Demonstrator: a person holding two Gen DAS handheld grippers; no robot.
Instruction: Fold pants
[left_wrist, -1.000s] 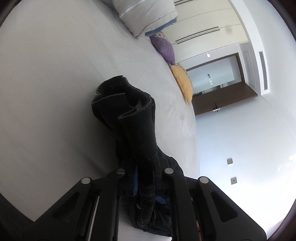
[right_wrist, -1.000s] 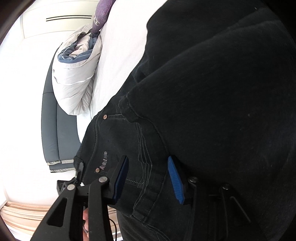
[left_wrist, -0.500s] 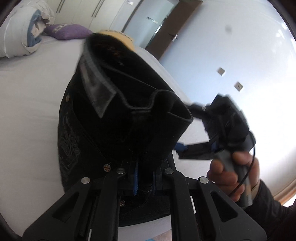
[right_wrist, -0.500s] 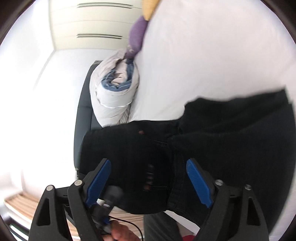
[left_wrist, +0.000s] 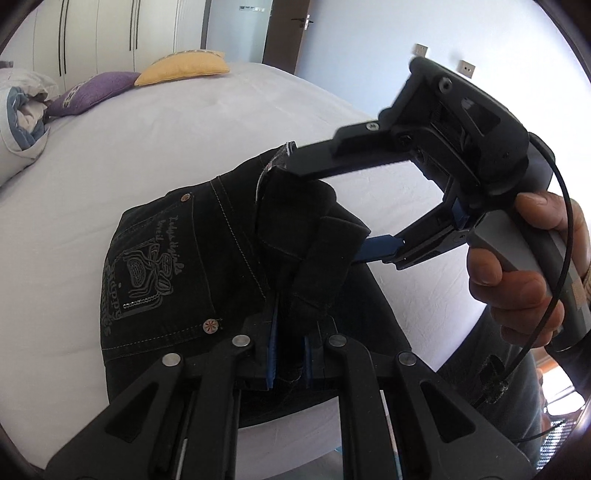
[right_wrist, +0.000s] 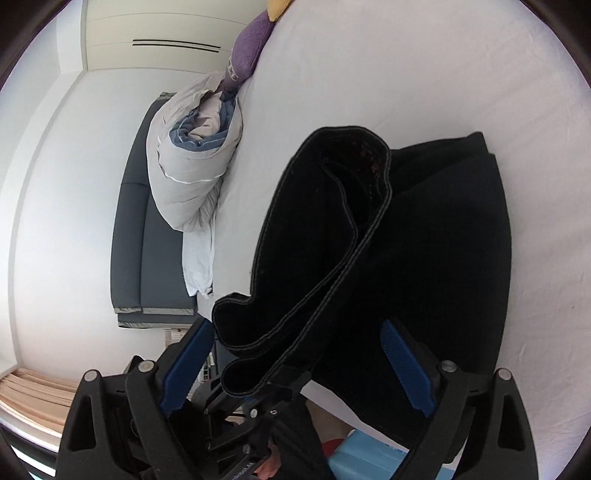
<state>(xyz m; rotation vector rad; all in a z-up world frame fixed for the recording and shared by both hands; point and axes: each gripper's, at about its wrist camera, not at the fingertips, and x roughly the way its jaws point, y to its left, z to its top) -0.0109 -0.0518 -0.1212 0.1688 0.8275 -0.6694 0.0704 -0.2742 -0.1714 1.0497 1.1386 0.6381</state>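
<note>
Black jeans (left_wrist: 155, 266) lie on the white bed (left_wrist: 184, 140), embroidered back pocket up. My left gripper (left_wrist: 289, 354) is shut on the bunched leg hems (left_wrist: 306, 236), which it holds raised over the waist end. In the right wrist view the same hems (right_wrist: 325, 229) curl up from the left gripper's fingers (right_wrist: 266, 387). My right gripper (right_wrist: 297, 365) has its jaws opening wide. The hems hang between its blue pads (right_wrist: 406, 369) without touching them. A hand holds that right gripper (left_wrist: 325, 208) at the right of the left wrist view.
A rolled grey and blue duvet (right_wrist: 192, 166) lies by the dark headboard (right_wrist: 147, 240). Purple cushion (left_wrist: 96, 88) and yellow cushion (left_wrist: 184, 66) sit at the bed's far side. The bed edge (left_wrist: 424, 332) runs close on the right. Wardrobe doors (left_wrist: 110, 33) stand behind.
The left gripper rolled and swung the leg hems across over the waist end. The right gripper came off the waistband, its jaws spread wide, and it drew back.
</note>
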